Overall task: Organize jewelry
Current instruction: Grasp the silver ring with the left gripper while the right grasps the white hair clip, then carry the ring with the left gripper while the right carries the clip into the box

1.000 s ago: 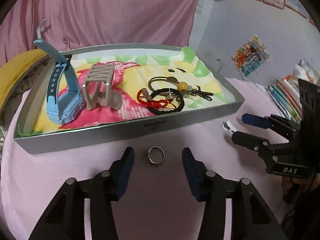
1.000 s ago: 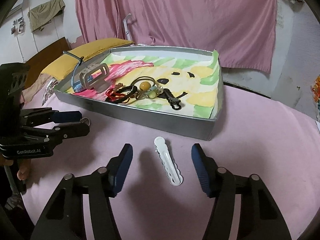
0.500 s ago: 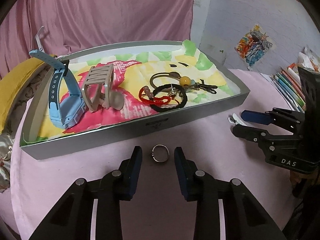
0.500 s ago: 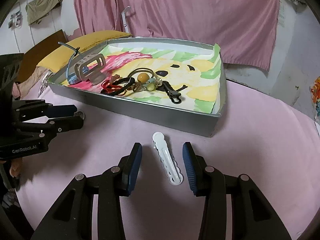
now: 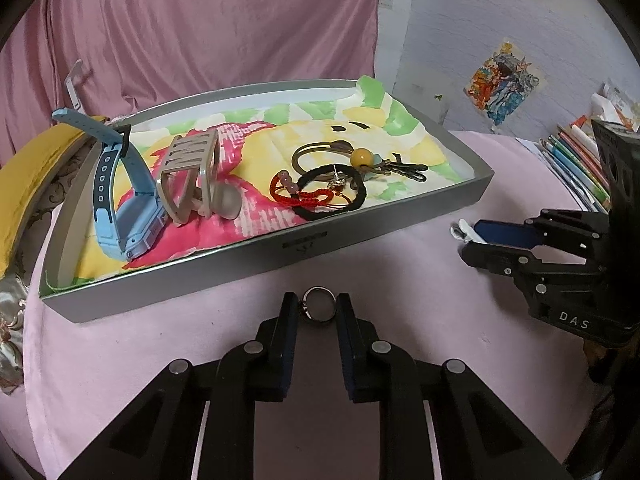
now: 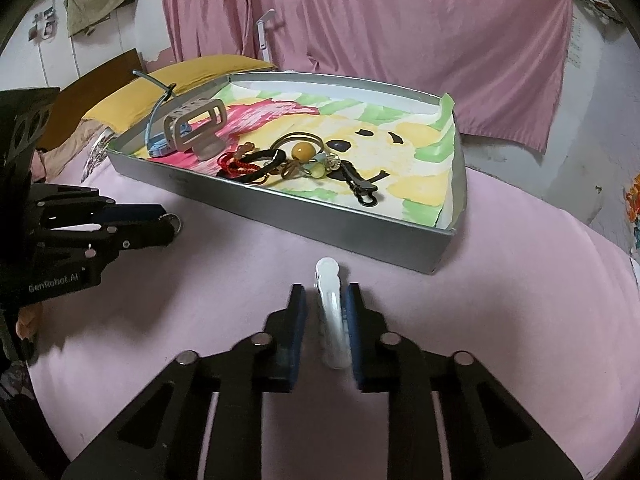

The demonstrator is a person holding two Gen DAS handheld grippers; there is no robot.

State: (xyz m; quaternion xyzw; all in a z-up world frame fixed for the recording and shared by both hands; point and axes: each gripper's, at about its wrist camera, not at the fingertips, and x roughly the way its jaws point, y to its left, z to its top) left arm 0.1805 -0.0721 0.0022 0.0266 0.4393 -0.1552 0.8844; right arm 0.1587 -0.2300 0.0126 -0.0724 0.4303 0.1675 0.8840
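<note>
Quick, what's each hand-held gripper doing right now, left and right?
Left hand-held gripper: jaws closing on the ring, pads touching its sides.
Right hand-held gripper: shut on the white hair clip.

Left gripper [image 5: 318,316] — black linkage arms, silver rivets, dark blue pads, "GenRobot.AI" lettering. Right gripper [image 6: 325,312] — same build, marked "DAS".

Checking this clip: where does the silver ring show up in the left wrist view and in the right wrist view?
Left wrist: the silver ring lies on the pink cloth at lower centre, between the closing jaws of the left gripper.
Right wrist: the ring peeks out at the left gripper's tip, far left.
Shared landmark: the grey tray, just beyond the ring.
</note>
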